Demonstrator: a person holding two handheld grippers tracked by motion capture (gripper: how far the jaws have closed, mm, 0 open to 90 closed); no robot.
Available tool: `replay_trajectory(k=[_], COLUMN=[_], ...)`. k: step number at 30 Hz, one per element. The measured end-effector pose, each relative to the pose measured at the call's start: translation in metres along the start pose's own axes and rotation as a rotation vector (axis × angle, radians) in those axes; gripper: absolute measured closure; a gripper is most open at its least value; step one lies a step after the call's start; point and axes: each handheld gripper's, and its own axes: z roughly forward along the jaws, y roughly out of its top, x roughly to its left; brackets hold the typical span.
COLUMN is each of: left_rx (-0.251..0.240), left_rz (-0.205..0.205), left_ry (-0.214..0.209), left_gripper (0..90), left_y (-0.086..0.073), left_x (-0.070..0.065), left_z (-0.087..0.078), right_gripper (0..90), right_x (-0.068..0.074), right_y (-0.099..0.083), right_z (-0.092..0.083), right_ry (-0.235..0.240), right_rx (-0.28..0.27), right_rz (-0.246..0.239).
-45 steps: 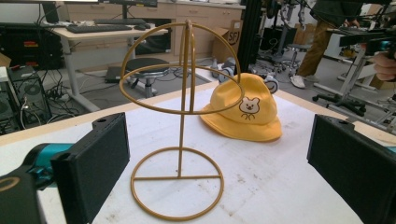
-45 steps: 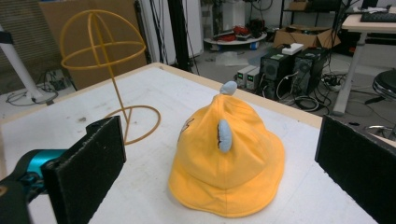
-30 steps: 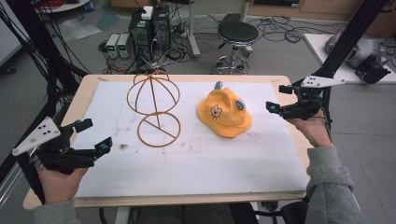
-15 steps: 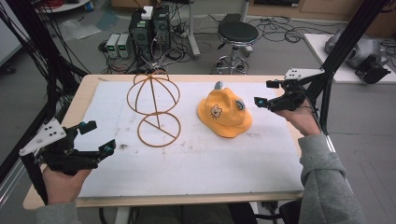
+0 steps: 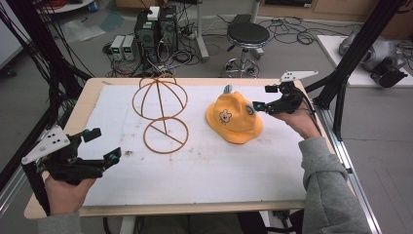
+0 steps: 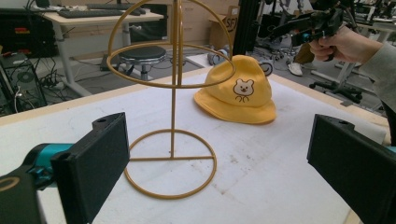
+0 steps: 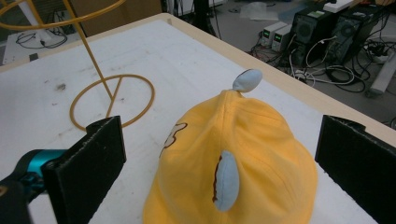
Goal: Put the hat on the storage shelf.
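Right gripper (image 5: 267, 99), jaws apart, has moved in over the yellow hat (image 5: 233, 119) at frame centre-right, likely to grasp it; left gripper (image 5: 103, 146), jaws apart, waits lower left

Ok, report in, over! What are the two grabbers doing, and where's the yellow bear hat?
Left gripper open, low by the table's near edge. Right gripper open, jaws either side of the yellow hat. Hat flat on the table, beside the wire stand. Nothing between.

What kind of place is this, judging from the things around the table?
Most likely a robotics or research lab, not a home. Behind the table stand desktop computers on the floor among loose cables, with a black metal rig frame beside it and a work stool.
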Motion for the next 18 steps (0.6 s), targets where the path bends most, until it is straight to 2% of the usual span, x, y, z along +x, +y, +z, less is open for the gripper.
replay_trajectory(k=[8, 18], left_rx=[-0.005, -0.004], left_rz=[-0.002, -0.006], left_ry=[0.005, 0.005], left_gripper=[6.1, 6.1], left_y=[0.0, -0.002], left_x=[0.0, 0.0], left_z=[-0.004, -0.005], right_gripper=[1.3, 1.3], right_x=[0.003, -0.005], right_y=[0.016, 0.011], right_z=[0.022, 0.048], right_ry=[-0.015, -0.004], right_rx=[0.032, 0.056], right_rz=[0.002, 0.032])
